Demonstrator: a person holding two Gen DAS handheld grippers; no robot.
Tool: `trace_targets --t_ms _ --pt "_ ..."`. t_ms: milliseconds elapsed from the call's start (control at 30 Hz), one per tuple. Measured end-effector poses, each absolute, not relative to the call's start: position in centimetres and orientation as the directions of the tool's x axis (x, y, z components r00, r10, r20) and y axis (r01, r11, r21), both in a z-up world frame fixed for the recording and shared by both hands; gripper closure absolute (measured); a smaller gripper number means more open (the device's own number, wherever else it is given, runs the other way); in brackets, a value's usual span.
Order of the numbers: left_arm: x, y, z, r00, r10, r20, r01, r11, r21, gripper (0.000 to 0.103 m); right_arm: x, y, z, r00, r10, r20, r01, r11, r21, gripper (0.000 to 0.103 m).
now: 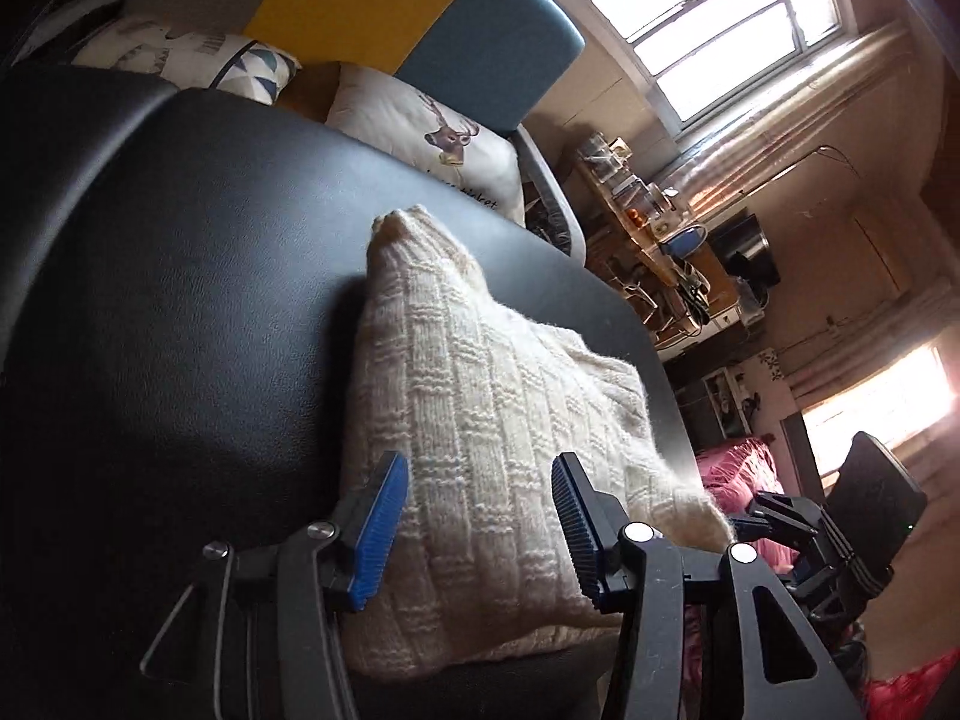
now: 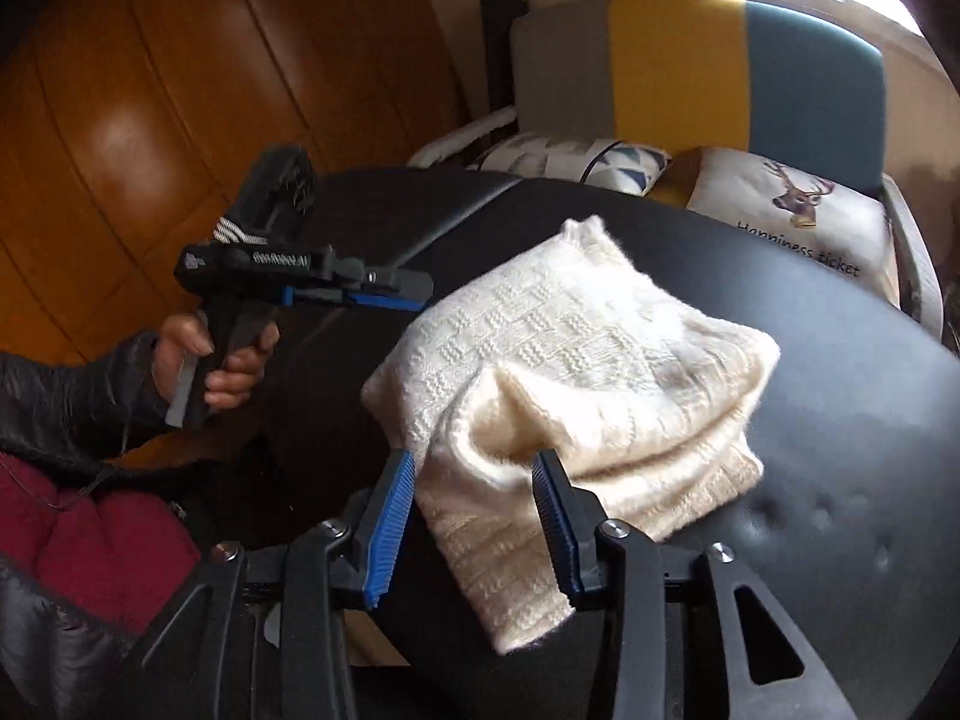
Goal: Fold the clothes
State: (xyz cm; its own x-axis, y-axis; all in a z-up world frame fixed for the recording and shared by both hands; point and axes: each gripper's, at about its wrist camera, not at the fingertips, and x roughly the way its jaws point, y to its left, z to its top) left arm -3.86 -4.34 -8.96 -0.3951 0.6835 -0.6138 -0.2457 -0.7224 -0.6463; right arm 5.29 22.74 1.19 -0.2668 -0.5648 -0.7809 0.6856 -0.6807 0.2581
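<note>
Both my grippers, left (image 1: 480, 525) and right (image 2: 474, 525), gape empty over the near edge of the black table (image 2: 840, 360). The cream sweater (image 2: 570, 372) lies folded mid-table. I judge tidying its loose near flap comes next.

Blown-out daylight from window (image 1: 714, 18); dim, shadowed dark table (image 1: 180, 276); strong fisheye bending at edges

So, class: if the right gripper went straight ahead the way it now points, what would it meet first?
Most likely the cream knitted sweater: its raised fold lies directly ahead of the open right gripper, though the gap is unclear.
</note>
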Motion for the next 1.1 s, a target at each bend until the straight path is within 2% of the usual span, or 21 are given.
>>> trace_targets --t_ms 133,233,333,400,433,467,533,600,733,900,1000,1100 --pt "-4.7 -2.3 -7.7 -0.380 0.687 -0.619 -0.349 -0.727 -0.592 0.053 4.0 20.2 -1.7 -0.049 -0.561 -0.827 0.703 -0.607 0.370 0.061" --pt "-5.1 0.1 -7.8 -0.339 0.685 -0.645 -0.436 -0.722 -0.537 0.053 3.7 19.3 -4.0 0.063 -0.633 -0.772 0.660 -0.554 0.507 0.059" --pt "-3.9 2.1 -8.5 -0.314 0.654 -0.688 -0.545 -0.718 -0.434 0.053 4.9 20.8 -8.5 0.150 -0.675 -0.723 0.561 -0.543 0.624 0.059" --pt "-2.9 3.0 -9.5 -0.278 0.637 -0.719 -0.604 -0.698 -0.385 0.055 5.6 23.2 -11.5 0.153 -0.727 -0.670 0.465 -0.545 0.698 0.080" --pt "-2.3 3.3 -9.8 -0.274 0.633 -0.724 -0.632 -0.686 -0.361 0.055 5.8 24.8 -12.3 0.123 -0.767 -0.630 0.418 -0.536 0.734 0.094" --pt "-1.6 3.7 -9.9 -0.285 0.622 -0.729 -0.666 -0.676 -0.316 0.055 6.1 26.0 -12.9 0.088 -0.786 -0.612 0.391 -0.537 0.747 0.098" --pt "-0.5 4.8 -10.1 -0.323 0.585 -0.744 -0.704 -0.674 -0.224 0.055 6.9 27.6 -13.4 0.018 -0.822 -0.569 0.368 -0.524 0.768 0.098" --pt "-0.1 5.4 -10.2 -0.350 0.566 -0.747 -0.702 -0.686 -0.191 0.053 7.7 28.2 -13.4 -0.037 -0.838 -0.544 0.354 -0.521 0.777 0.097" --pt "0.1 5.9 -10.0 -0.377 0.550 -0.745 -0.684 -0.708 -0.176 0.049 8.9 28.7 -12.3 -0.117 -0.842 -0.527 0.315 -0.535 0.784 0.078" --pt "1.3 6.6 -9.7 -0.442 0.504 -0.742 -0.684 -0.725 -0.085 0.046 10.6 31.1 -9.1 -0.262 -0.789 -0.556 0.291 -0.614 0.734 0.076" --pt "2.2 5.9 -9.2 -0.465 0.525 -0.713 -0.673 -0.733 -0.101 0.046 10.5 33.0 -6.9 -0.400 -0.740 -0.540 0.256 -0.656 0.710 0.073" --pt "3.0 4.8 -9.0 -0.478 0.544 -0.689 -0.661 -0.740 -0.126 0.046 9.1 34.5 -6.0 -0.518 -0.666 -0.537 0.172 -0.696 0.697 0.064"
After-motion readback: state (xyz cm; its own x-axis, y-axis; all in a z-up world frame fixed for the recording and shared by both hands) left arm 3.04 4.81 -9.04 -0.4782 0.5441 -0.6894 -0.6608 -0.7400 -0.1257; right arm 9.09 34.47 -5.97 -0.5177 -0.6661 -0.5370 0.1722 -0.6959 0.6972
